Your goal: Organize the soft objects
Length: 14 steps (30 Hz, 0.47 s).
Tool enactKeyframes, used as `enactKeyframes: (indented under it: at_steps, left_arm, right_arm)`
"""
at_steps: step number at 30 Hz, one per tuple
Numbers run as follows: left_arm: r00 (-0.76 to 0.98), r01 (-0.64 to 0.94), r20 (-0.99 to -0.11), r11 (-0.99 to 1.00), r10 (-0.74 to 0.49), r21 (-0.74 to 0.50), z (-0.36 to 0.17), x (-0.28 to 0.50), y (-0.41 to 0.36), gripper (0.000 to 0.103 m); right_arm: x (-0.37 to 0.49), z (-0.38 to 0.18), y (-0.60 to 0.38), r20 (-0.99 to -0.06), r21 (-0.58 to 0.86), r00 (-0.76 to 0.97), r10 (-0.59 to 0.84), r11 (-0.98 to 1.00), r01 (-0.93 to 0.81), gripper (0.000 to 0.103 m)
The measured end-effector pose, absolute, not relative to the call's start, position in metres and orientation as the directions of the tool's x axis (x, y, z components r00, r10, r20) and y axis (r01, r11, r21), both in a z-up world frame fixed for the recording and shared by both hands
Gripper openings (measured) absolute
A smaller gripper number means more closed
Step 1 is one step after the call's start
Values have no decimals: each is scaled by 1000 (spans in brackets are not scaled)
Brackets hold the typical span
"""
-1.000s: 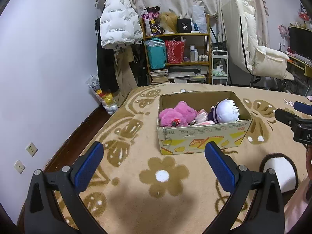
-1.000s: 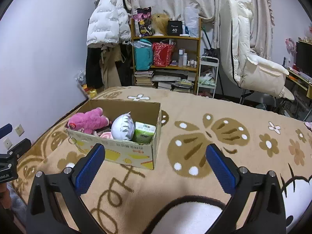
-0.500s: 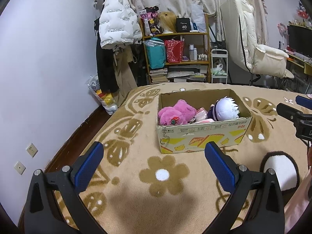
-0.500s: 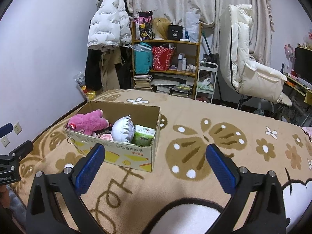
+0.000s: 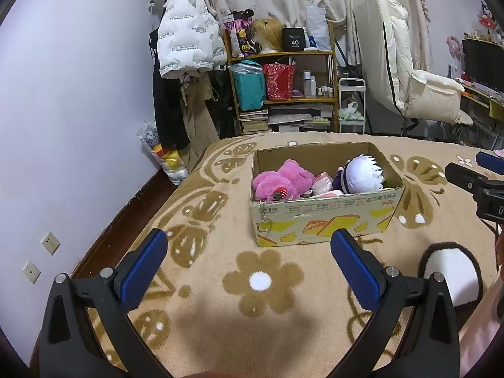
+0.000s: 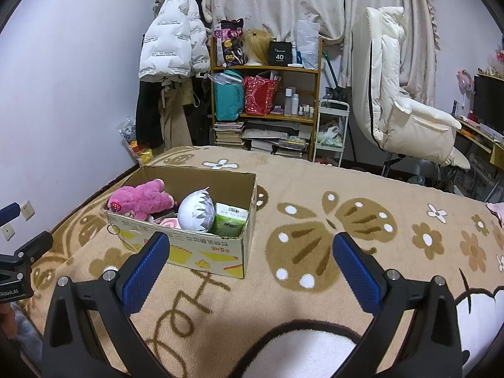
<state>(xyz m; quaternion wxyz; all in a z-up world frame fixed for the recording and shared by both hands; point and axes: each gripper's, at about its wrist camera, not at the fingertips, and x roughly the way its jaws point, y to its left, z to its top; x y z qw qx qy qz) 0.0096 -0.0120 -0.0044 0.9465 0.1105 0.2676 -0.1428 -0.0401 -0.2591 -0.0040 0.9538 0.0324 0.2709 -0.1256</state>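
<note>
Our left gripper [image 5: 249, 252] and right gripper [image 6: 250, 252] hover wide-jawed and empty, the cardboard box [image 5: 324, 220] of plush toys just above the left's jaws, centre frame

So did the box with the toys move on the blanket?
No. The cardboard box sits by the same flower on the blanket; only the view shifted slightly.

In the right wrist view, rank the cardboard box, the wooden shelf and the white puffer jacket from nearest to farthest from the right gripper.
1. Cardboard box, on the blanket, ahead-left of the right gripper.
2. Wooden shelf, beyond the bed.
3. White puffer jacket, hanging left of it; too close to call against the shelf.
</note>
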Motion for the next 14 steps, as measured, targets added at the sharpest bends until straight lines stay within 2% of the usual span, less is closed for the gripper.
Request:
enactKeyframes:
  at_steps: [14]
  left_arm:
    - [822,326,-529,936,-211,134,-5,6,-14,102]
  right_arm:
    - [-41,-4,-260,-528,-6,820,-223,966,259,103]
